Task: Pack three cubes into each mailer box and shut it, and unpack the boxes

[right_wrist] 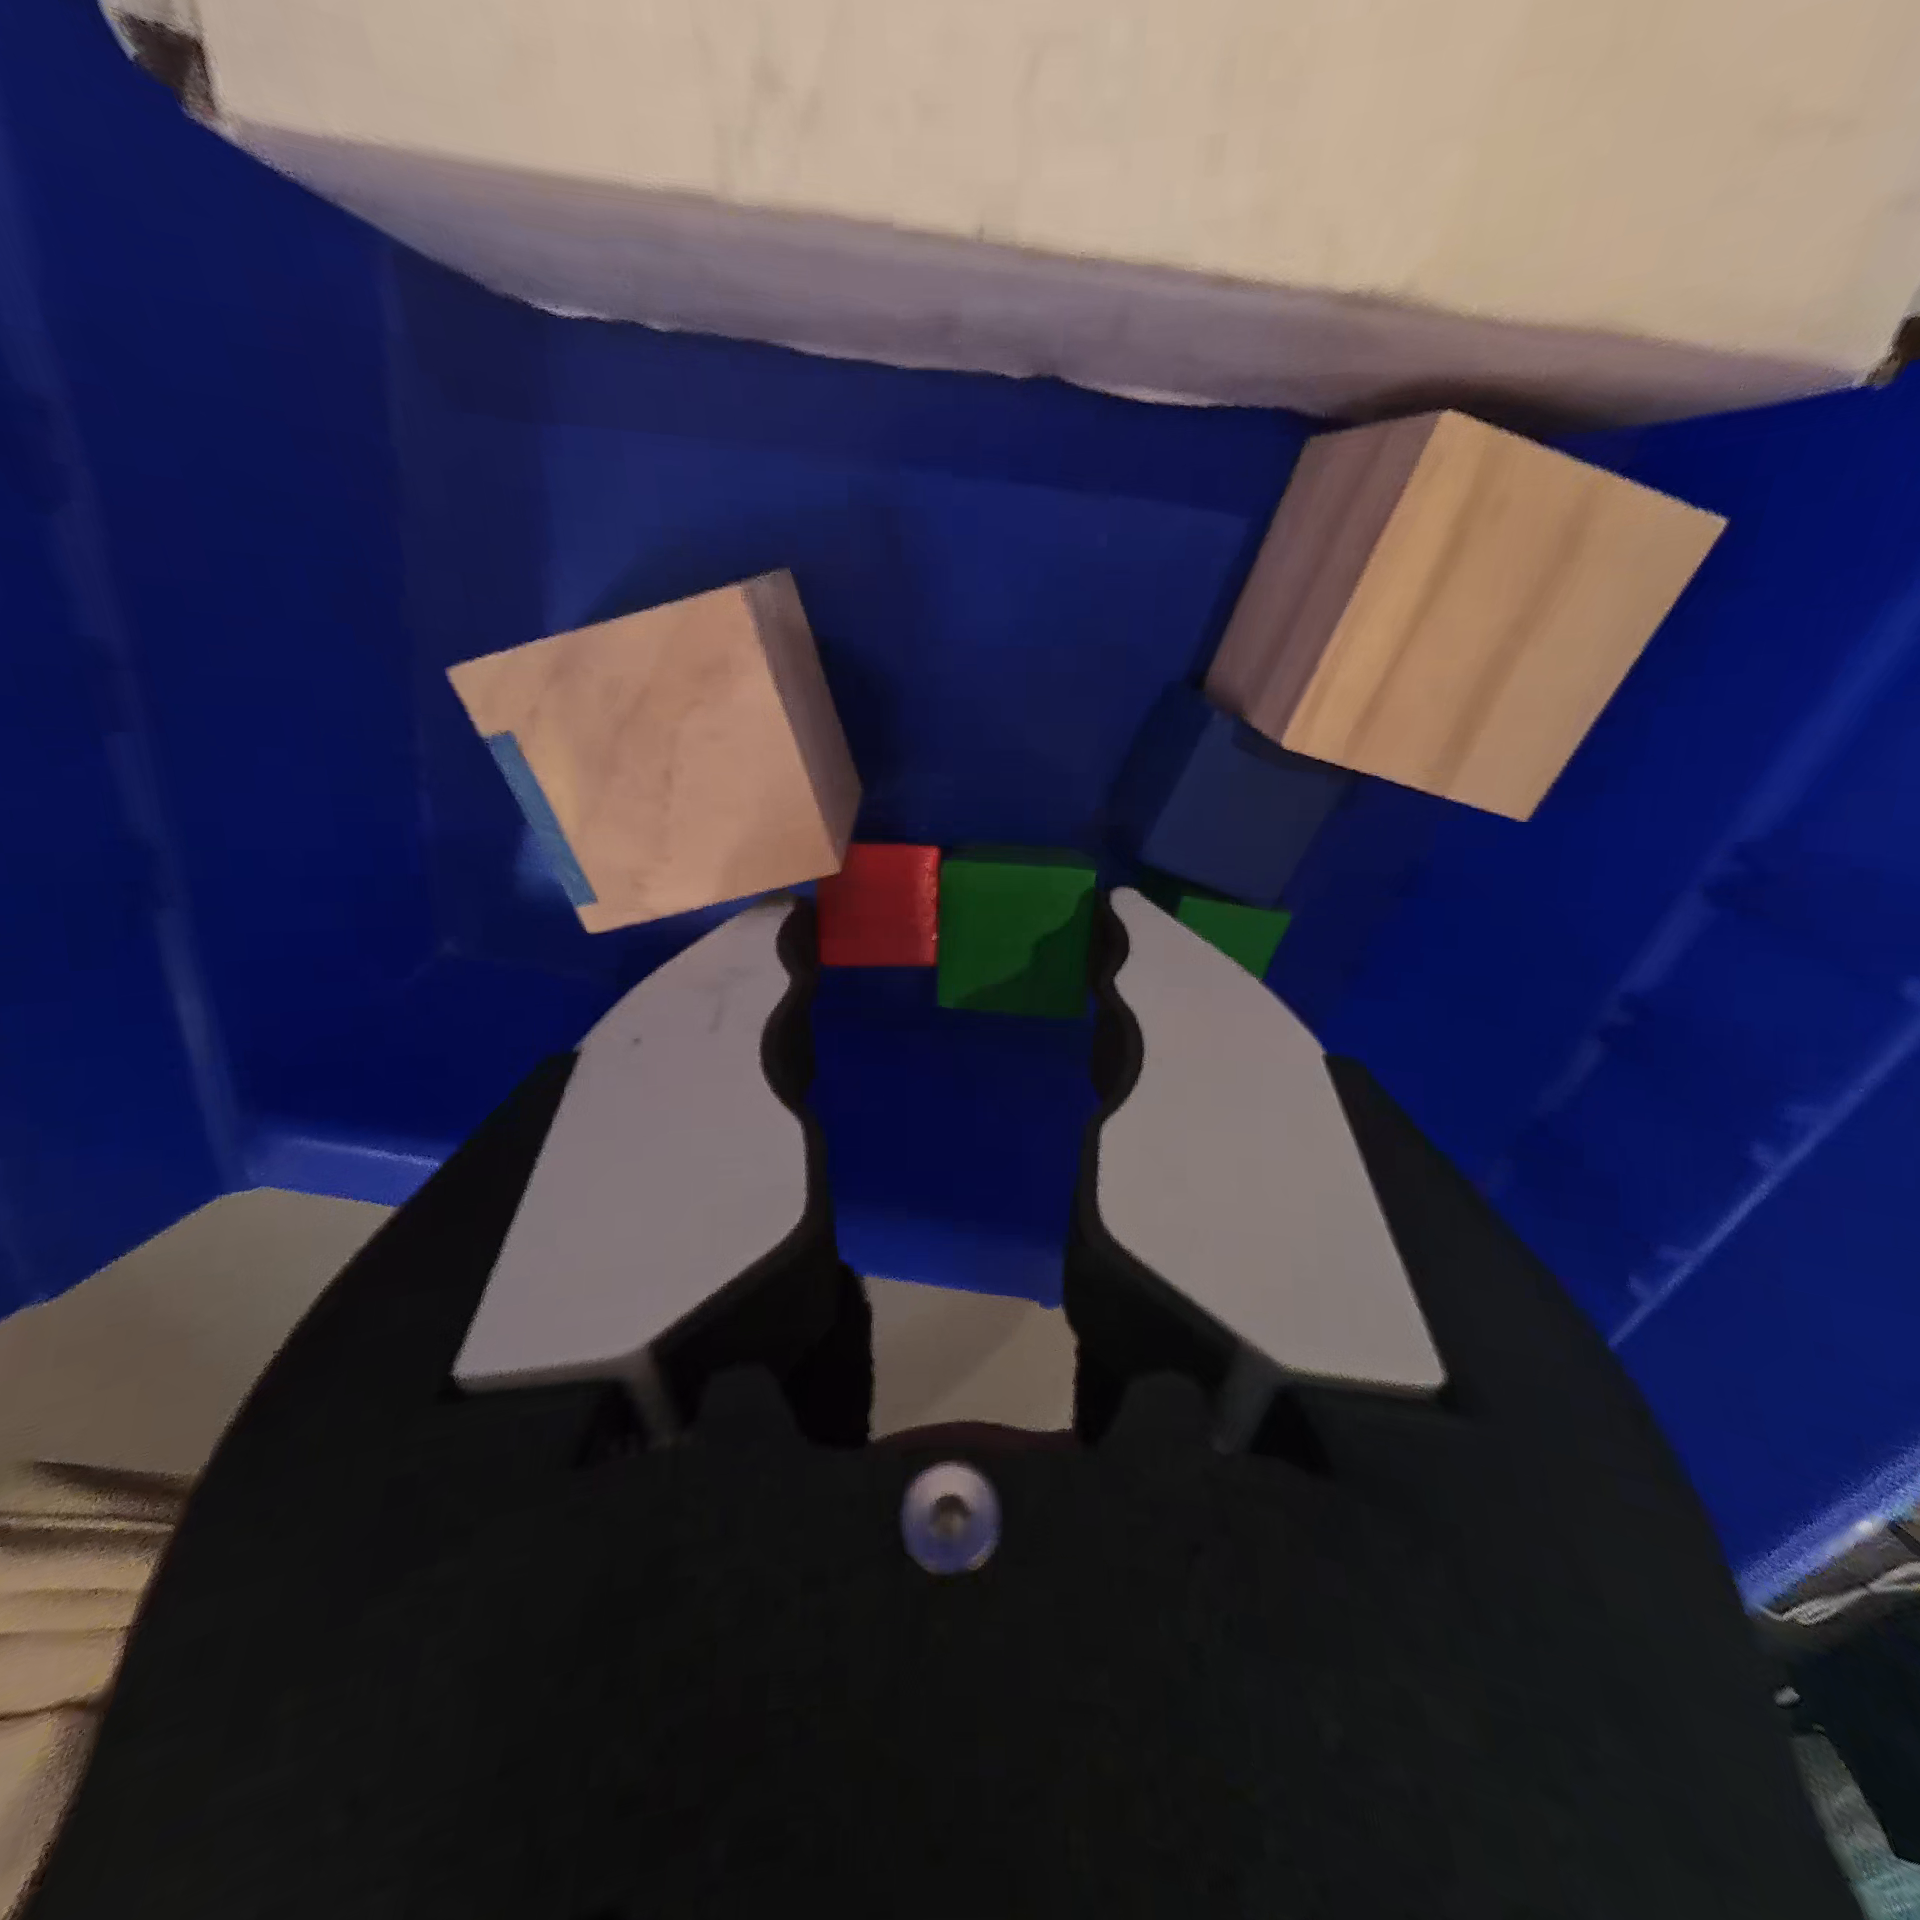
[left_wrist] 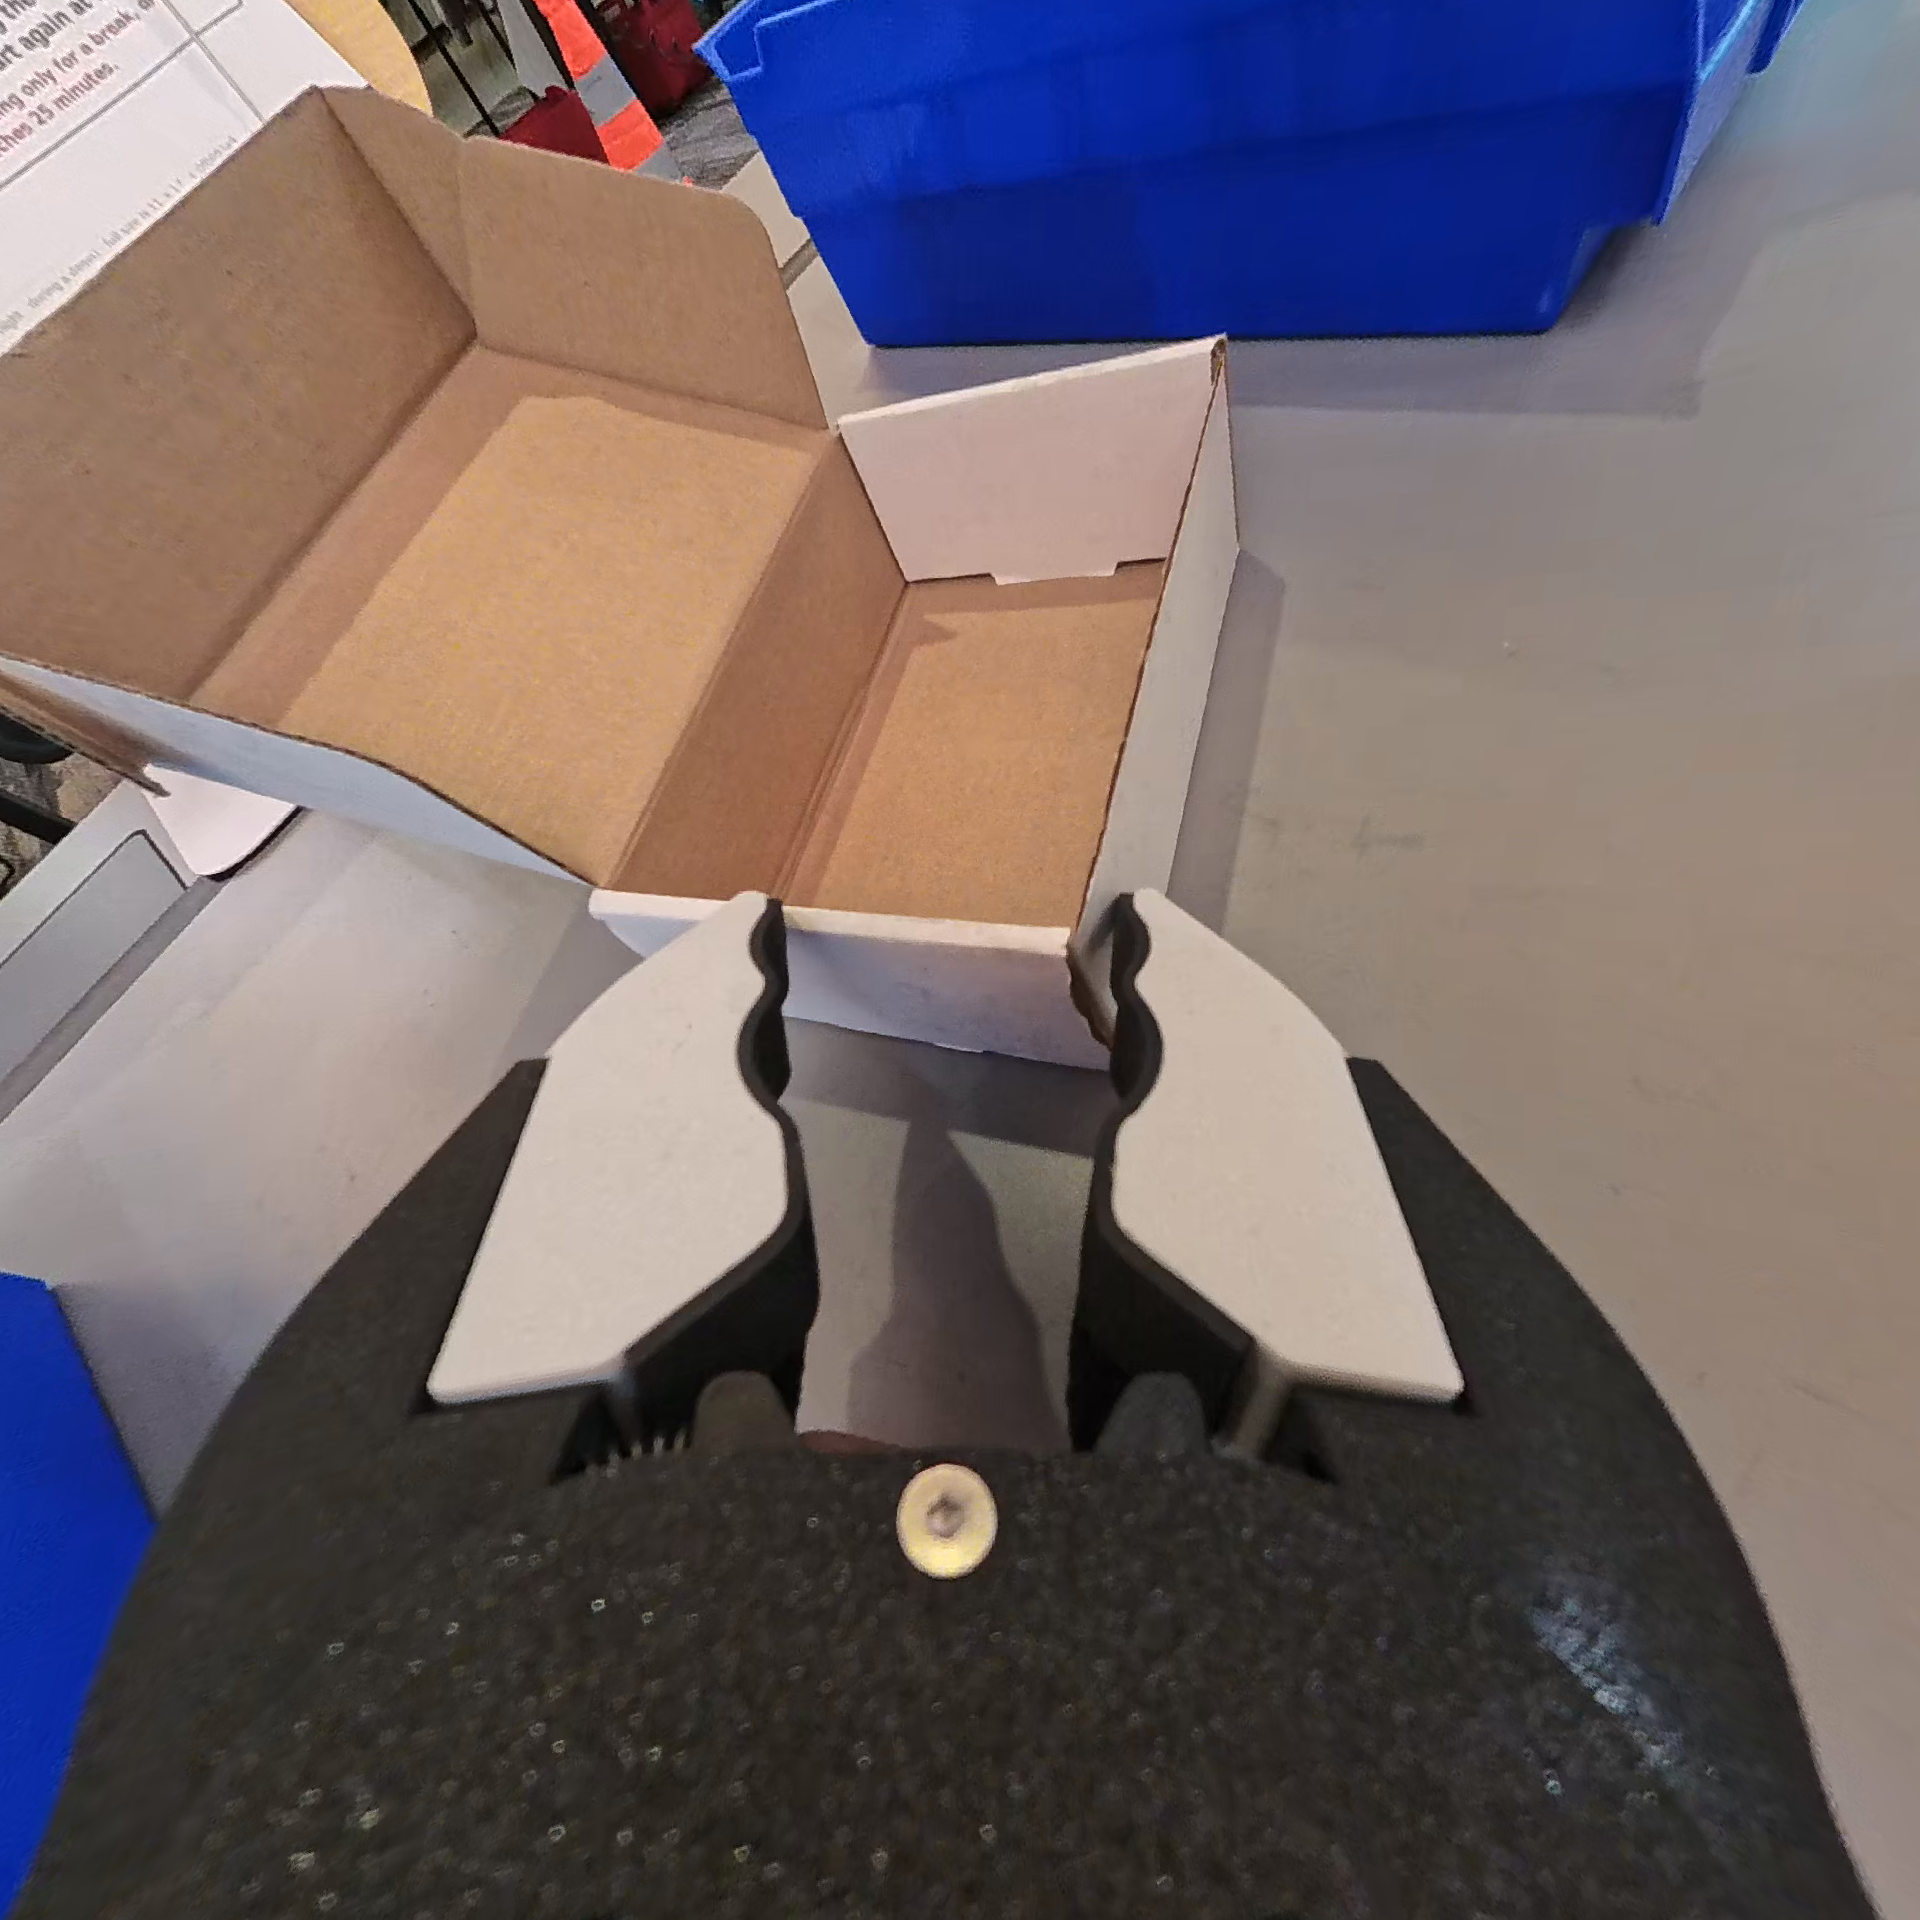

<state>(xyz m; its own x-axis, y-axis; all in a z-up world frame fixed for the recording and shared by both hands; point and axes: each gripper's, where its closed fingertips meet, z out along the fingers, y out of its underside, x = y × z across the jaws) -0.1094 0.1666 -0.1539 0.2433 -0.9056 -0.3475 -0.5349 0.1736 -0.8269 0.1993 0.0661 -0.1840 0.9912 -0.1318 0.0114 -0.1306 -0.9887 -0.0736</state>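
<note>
Grey table lies under my left gripper, smooth and a little scuffed. On it a white mailer box stands open with its lid thrown back, brown cardboard inside and no cubes in it. Behind it sits a blue bin; a printed sheet lies at the far left, and beyond the table edge I see orange and red shapes that I cannot make out. My left gripper points down at the box's near wall, its jaws apart and holding nothing, the right fingertip just beside the box's near corner.

My right gripper reaches down into a blue bin, jaws apart and empty. Just past the tips lie a red cube and a green cube, touching side by side. A second green cube peeks out by my right finger, with a dark blue cube above it. Two wooden cubes lie tilted, one left and one right. A white cardboard piece fills the top of the view, blurred.
</note>
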